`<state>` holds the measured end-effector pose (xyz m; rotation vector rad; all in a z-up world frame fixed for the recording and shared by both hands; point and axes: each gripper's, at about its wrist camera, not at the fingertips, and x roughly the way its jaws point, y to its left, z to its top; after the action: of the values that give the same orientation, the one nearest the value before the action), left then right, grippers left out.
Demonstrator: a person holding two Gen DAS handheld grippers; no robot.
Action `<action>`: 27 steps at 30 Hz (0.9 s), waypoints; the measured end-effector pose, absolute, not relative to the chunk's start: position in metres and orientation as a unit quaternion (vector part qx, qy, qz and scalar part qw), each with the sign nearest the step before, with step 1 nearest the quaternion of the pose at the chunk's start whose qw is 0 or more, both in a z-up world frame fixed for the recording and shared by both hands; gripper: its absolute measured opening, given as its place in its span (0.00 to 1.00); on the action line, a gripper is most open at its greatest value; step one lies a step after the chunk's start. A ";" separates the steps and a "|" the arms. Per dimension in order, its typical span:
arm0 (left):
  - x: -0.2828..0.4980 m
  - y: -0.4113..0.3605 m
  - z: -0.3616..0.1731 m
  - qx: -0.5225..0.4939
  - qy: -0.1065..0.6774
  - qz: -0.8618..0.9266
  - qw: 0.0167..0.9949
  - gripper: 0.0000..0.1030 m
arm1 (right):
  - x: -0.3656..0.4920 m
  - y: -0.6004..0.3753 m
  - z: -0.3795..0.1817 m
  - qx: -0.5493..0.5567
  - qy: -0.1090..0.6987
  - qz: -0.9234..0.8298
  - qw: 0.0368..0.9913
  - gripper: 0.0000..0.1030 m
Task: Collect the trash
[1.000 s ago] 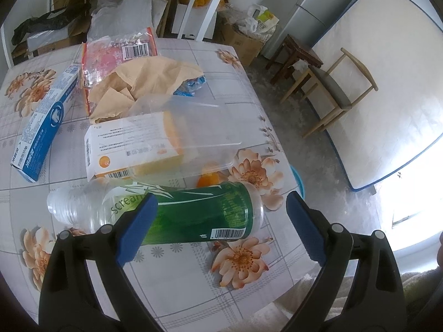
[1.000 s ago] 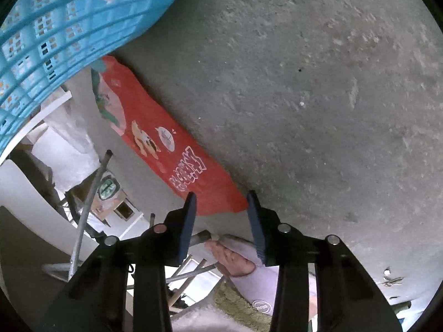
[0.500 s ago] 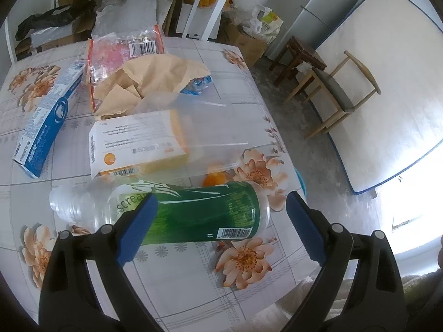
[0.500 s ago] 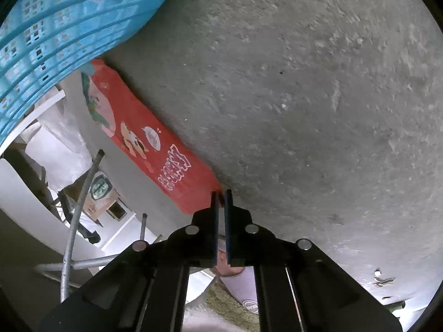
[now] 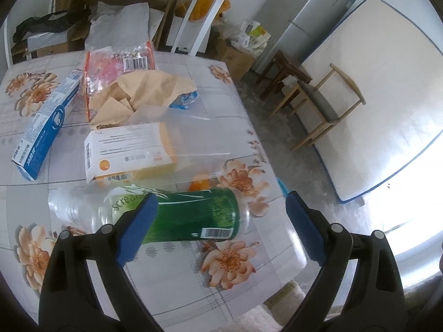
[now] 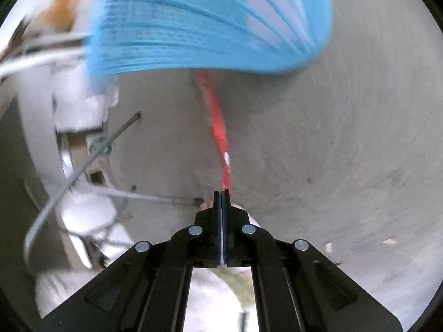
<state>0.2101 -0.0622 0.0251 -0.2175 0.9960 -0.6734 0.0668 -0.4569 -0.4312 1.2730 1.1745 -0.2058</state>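
Left hand-held gripper released over bottle; right hand-held gripper clenched on red wrapper.

Left wrist view: the left hand-held gripper (image 5: 218,218) hangs with jaws spread wide above a green-labelled bottle (image 5: 171,213) lying on the floral surface (image 5: 235,271), beside a white-and-orange box (image 5: 127,152).
Right wrist view: the right hand-held gripper (image 6: 221,193) pinches the red wrapper (image 6: 218,130), which extends toward the blue basket (image 6: 210,22) above the concrete floor (image 6: 332,152).

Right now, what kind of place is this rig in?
Probably a lived-in home, a dining or storage room: a table under a floral cover, a wooden chair, a fridge and a mattress leaning against the wall.
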 end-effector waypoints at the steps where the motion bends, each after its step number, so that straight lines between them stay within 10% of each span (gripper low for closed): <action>1: 0.208 -0.062 0.026 -0.106 0.465 -0.319 0.819 0.86 | 0.070 -0.456 -0.412 0.526 0.525 -0.090 0.663 0.01; 16: 0.166 -0.046 0.045 -0.143 0.406 -0.361 0.827 0.86 | 0.146 -0.447 -0.241 0.168 0.634 -0.008 0.755 0.00; 27: 0.169 -0.031 0.043 -0.167 0.398 -0.351 0.831 0.86 | 0.156 -0.504 -0.148 0.157 0.596 -0.034 0.787 0.00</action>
<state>0.1687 -0.0308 0.0429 -0.3537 0.8449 -0.7439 0.1560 -0.5037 -0.1484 0.3387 1.2854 -0.0736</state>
